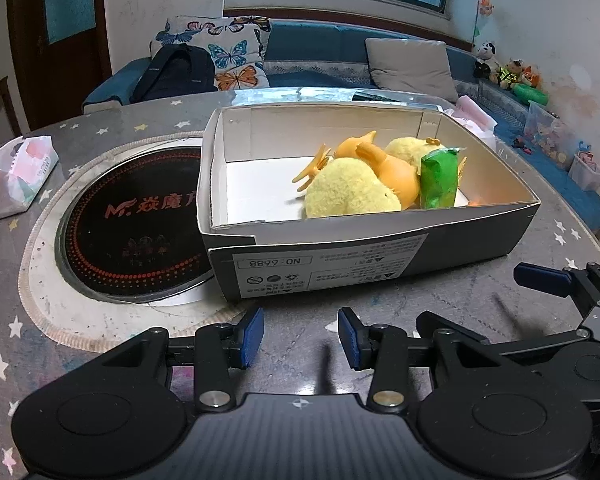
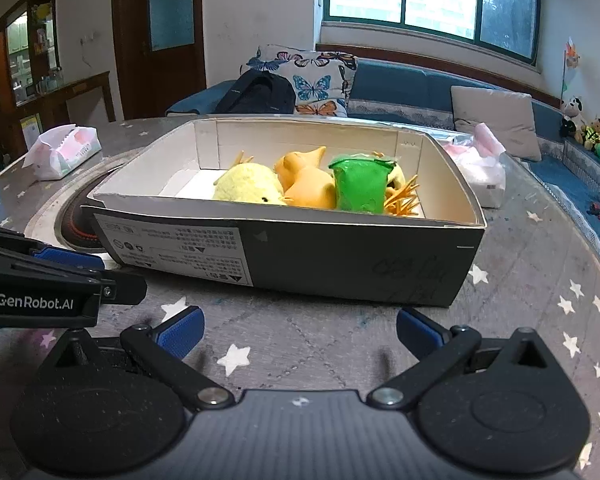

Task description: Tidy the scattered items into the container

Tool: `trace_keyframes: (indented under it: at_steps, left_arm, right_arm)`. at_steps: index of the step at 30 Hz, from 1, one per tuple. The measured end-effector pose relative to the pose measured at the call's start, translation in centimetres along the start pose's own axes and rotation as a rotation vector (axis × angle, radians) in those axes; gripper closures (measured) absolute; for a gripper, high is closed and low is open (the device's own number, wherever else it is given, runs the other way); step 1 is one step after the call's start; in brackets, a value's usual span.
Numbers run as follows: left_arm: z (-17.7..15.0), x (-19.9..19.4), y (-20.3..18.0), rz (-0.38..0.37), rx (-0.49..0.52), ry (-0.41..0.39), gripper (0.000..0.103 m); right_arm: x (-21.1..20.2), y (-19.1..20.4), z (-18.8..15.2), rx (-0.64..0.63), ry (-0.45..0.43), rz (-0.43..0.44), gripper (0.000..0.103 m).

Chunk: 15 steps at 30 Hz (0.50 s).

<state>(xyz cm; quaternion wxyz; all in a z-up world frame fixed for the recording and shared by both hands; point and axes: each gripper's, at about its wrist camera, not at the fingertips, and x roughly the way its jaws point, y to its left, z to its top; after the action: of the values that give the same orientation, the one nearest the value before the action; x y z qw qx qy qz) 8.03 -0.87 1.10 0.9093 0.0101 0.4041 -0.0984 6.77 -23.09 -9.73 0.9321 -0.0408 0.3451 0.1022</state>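
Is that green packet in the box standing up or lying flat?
Roughly upright. The green packet stands on end inside the cardboard box, leaning against the orange rubber toy, its crimped top above the near rim.

1. A round black cooker top sits in the grey star table, at 9 o'clock.
2. A tissue pack lies at 10 o'clock.
3. A blue sofa with a butterfly pillow stands at 12 o'clock.

A dark grey box with a white inside holds yellow plush toys, an orange toy and a green packet. The grey worktop carries white stars.
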Motion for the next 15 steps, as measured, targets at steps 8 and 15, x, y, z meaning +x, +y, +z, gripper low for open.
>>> trace_keyframes:
  at_steps: [8,15]
  left_arm:
    - [0.19,0.62,-0.12,0.003,0.001,0.020,0.060]
    - [0.28,0.78,-0.32,0.006,0.003,0.023,0.060]
  right_arm:
    - [0.67,0.13,0.13,-0.012,0.017,-0.006,0.000]
    - [0.98,-0.09,0.23,-0.016,0.024,-0.005,0.000]
